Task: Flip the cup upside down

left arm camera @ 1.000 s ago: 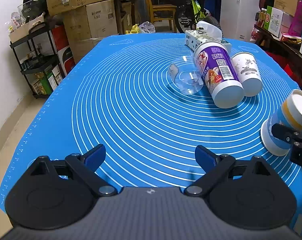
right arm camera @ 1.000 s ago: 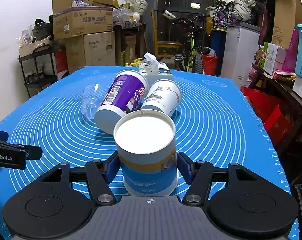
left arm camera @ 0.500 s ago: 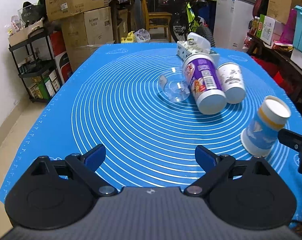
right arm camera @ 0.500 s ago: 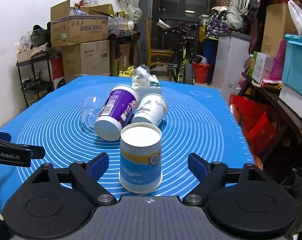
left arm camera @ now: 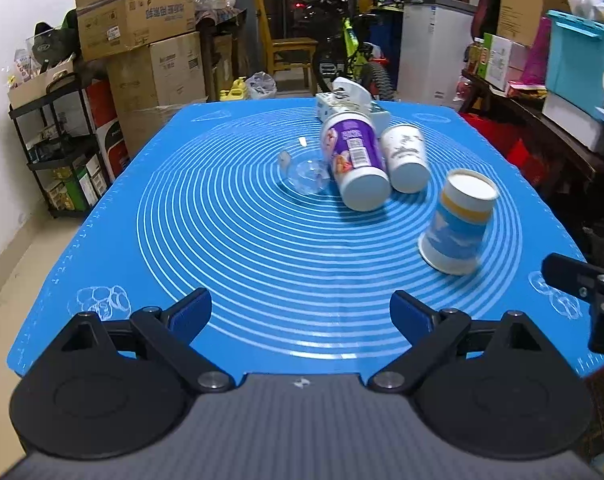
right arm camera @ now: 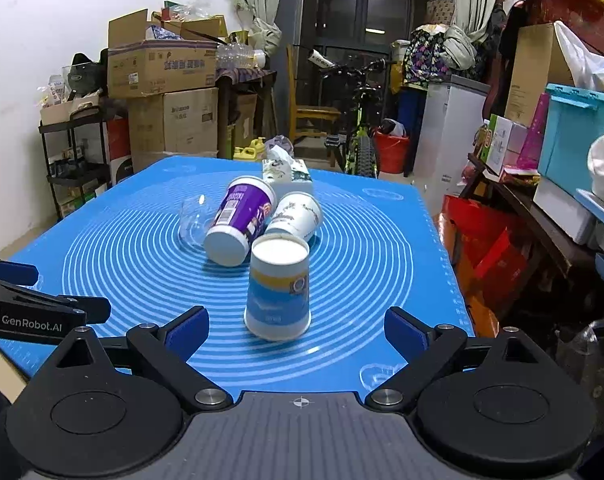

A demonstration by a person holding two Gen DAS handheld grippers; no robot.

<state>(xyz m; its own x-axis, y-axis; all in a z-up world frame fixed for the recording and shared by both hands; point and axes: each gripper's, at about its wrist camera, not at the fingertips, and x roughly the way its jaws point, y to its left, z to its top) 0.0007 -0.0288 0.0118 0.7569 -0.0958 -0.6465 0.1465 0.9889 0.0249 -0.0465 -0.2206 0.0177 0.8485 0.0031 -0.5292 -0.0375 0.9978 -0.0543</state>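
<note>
A blue and white paper cup with a yellow band point(right arm camera: 279, 289) stands upside down, mouth on the blue mat point(right arm camera: 114, 248), base up. It also shows at the right in the left wrist view point(left arm camera: 460, 226). My right gripper point(right arm camera: 296, 330) is open and empty, just in front of the cup, apart from it. My left gripper point(left arm camera: 301, 314) is open and empty over the near edge of the mat point(left arm camera: 222, 240). Part of the right gripper shows at the right edge of the left wrist view.
A purple cup point(left arm camera: 354, 162), a white patterned cup point(left arm camera: 405, 154) and a clear plastic cup point(left arm camera: 304, 170) lie on their sides mid-mat. A tissue box point(left arm camera: 344, 100) sits behind them. Boxes, shelves, a bicycle and bins surround the table.
My right gripper opened, let go of the blue and white cup and pulled back from it. The cup now stands alone on the mat. My left gripper also drew back.
</note>
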